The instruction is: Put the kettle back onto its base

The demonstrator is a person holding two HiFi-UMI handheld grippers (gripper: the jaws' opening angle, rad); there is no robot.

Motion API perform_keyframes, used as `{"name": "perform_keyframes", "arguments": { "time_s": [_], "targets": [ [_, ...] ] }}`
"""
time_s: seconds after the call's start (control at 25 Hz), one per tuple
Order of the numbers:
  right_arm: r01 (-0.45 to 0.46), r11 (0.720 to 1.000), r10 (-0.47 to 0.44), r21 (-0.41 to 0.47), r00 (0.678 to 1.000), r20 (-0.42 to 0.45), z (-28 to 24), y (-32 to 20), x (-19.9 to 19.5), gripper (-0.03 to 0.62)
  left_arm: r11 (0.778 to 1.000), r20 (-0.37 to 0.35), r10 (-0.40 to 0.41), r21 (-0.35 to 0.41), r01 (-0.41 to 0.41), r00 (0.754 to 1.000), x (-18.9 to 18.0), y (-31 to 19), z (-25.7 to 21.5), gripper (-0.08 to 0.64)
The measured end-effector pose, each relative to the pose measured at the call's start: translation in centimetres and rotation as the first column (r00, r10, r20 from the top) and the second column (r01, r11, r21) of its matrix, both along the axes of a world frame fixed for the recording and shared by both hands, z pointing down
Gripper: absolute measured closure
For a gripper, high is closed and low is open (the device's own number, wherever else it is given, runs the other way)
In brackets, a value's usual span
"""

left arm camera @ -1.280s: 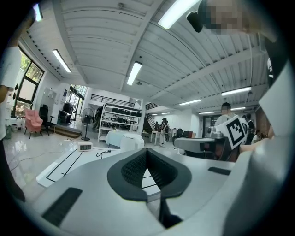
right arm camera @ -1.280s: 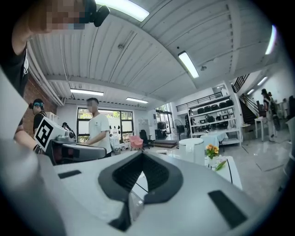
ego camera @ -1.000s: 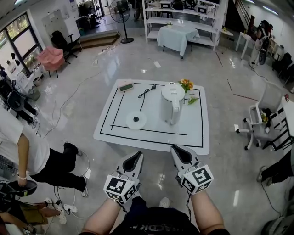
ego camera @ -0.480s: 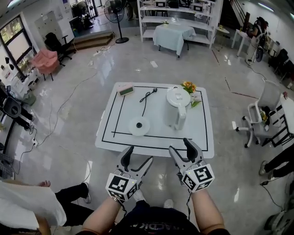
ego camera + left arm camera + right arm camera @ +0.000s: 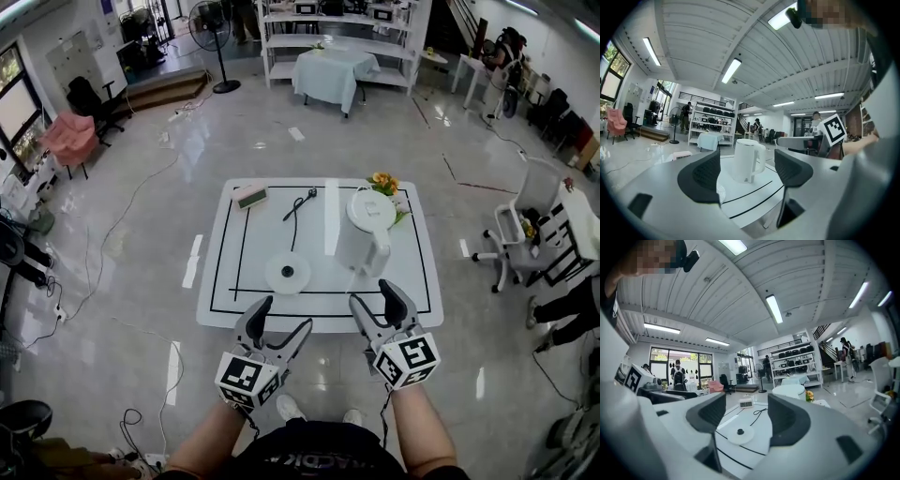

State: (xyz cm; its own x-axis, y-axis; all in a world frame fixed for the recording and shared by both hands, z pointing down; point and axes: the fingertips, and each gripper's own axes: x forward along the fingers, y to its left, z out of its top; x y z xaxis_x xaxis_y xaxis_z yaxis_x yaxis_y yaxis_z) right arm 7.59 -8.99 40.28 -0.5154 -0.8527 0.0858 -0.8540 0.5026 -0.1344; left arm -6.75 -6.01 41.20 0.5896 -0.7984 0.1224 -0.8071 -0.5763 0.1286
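Observation:
A white electric kettle [image 5: 364, 234] stands upright on the right half of the white table [image 5: 417, 298]. Its round base [image 5: 288, 273] lies apart to its left, with a black cord [image 5: 300, 202] running to the far side. Both grippers hover short of the table's near edge, touching nothing. My left gripper [image 5: 283, 317] has its jaws opening wide and empty; in its own view the kettle [image 5: 745, 159] shows between them, far off. My right gripper [image 5: 375, 296] is open and empty. Its view frames the base [image 5: 739, 434], while the kettle [image 5: 790, 391] is half hidden behind the right jaw.
A small digital clock [image 5: 249, 196] and a bunch of flowers [image 5: 382, 180] sit along the table's far edge. A black rectangle is marked on the tabletop. An office chair [image 5: 525, 234] stands to the right. Shelves, a cloth-covered table [image 5: 336, 73] and a fan lie beyond.
Both grippers went from shut to open and came forward to the table's near edge. The table sits closer in view. The person at lower left has dropped out of the picture.

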Motion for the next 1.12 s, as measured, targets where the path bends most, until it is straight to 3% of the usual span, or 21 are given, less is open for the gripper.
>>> {"name": "perform_keyframes", "arguments": {
  "time_s": [0.68,1.12],
  "targets": [
    [-0.119,0.993,0.119,0.010,0.992,-0.039,-0.7,-3.7,-4.9,0.330,0.996,-0.052,0.094,-0.005,-0.094,0.994,-5.8,-3.6,0.4,0.210],
    [-0.213,0.976,0.216,0.045,0.973,-0.083,-1.1,-7.2,-0.6,0.330,0.996,-0.069,0.089,-0.008,-0.090,0.994,-4.8,-6.2,0.6,0.212]
  ]
}}
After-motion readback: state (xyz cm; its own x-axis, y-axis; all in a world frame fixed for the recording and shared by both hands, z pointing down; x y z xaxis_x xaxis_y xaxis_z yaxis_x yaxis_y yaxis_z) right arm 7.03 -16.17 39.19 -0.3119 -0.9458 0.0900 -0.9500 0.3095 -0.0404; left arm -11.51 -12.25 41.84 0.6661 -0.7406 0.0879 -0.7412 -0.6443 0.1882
